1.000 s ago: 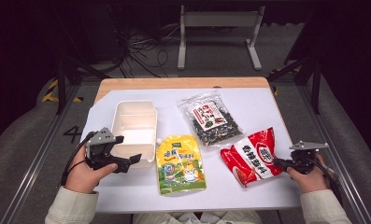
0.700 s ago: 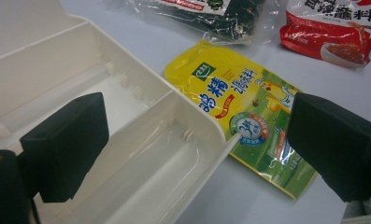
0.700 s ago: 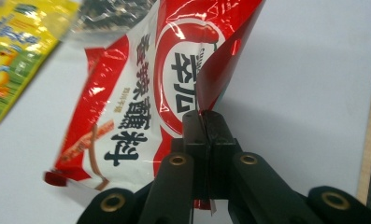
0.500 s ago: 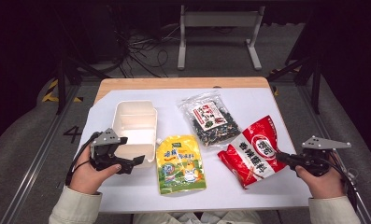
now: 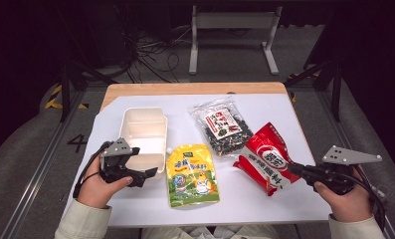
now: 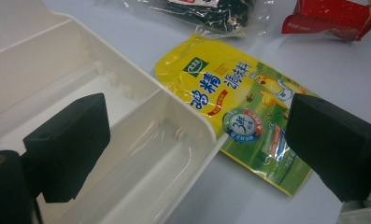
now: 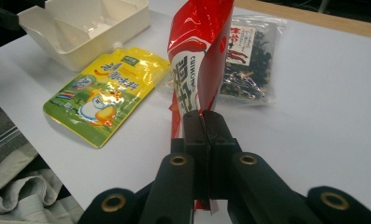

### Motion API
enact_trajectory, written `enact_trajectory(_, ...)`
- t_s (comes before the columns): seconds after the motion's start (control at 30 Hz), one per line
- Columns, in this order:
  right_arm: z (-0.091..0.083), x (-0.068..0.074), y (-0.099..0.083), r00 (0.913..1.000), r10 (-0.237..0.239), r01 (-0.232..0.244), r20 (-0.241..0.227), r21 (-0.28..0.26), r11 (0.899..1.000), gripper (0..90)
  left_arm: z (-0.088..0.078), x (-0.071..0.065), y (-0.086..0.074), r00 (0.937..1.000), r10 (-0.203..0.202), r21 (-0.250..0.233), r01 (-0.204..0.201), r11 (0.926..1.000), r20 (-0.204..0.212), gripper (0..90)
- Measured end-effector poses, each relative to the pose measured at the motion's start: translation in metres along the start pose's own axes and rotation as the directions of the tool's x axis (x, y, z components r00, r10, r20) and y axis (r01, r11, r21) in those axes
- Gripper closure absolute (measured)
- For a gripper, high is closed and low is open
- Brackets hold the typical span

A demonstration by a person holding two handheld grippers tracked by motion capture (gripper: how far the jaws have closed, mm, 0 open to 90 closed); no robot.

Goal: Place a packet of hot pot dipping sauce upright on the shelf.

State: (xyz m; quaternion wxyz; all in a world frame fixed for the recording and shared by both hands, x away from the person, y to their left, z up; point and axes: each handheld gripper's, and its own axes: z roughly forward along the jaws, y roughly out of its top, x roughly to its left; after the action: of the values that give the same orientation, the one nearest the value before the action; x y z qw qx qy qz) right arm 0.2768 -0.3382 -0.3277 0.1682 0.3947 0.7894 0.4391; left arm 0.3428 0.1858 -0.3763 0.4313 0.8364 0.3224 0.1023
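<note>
My right gripper (image 5: 290, 168) (image 7: 203, 117) is shut on the near edge of a red snack bag (image 5: 265, 155) (image 7: 198, 51), which hangs lifted off the white table cover. A yellow pouch (image 5: 192, 174) (image 6: 239, 107) (image 7: 104, 95) lies flat at the table's middle front. Beside it stands a white divided box (image 5: 141, 133) (image 6: 127, 116) (image 7: 80, 23). My left gripper (image 5: 146, 175) (image 6: 197, 149) is open, its jaws straddling the box's near right corner without touching it. A clear bag of dark dried food (image 5: 224, 127) (image 7: 246, 60) lies behind the red bag.
The white cover (image 5: 264, 204) spreads over a wooden table (image 5: 195, 88). Bare cover lies to the right of the red bag. Cables and a metal stand (image 5: 232, 30) sit on the floor beyond the table.
My right gripper has risen and drawn back towards the person, lifting the red bag's near end off the table. The left gripper has stayed by the box.
</note>
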Motion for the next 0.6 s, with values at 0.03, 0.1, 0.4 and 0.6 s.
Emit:
enact_trajectory(0.03, -0.001, 0.002, 0.002, 0.9999, -0.013, 0.013, -0.003, -0.004, 1.000, 89.1, 0.001, -0.001, 0.000, 1.0000, 0.006, -0.004, -0.006, 1.0000, -0.002, 7.7)
enact_trajectory(0.1, -0.001, 0.005, 0.005, 0.9997, -0.022, 0.021, -0.015, -0.010, 1.000, 89.1, 0.003, -0.004, 0.001, 0.9999, 0.009, -0.008, -0.009, 0.9999, 0.009, 7.3)
enact_trajectory(0.4, 0.002, 0.023, 0.019, 0.9921, -0.096, 0.095, -0.081, -0.026, 0.995, 89.1, 0.014, -0.018, 0.007, 0.9951, 0.080, -0.043, -0.078, 0.9960, 0.058, 6.6)
enact_trajectory(0.6, 0.009, 0.030, 0.026, 0.9856, -0.129, 0.127, -0.109, -0.030, 0.991, 89.0, 0.024, -0.028, 0.010, 0.9872, 0.111, -0.061, -0.105, 0.9927, 0.114, 8.0)
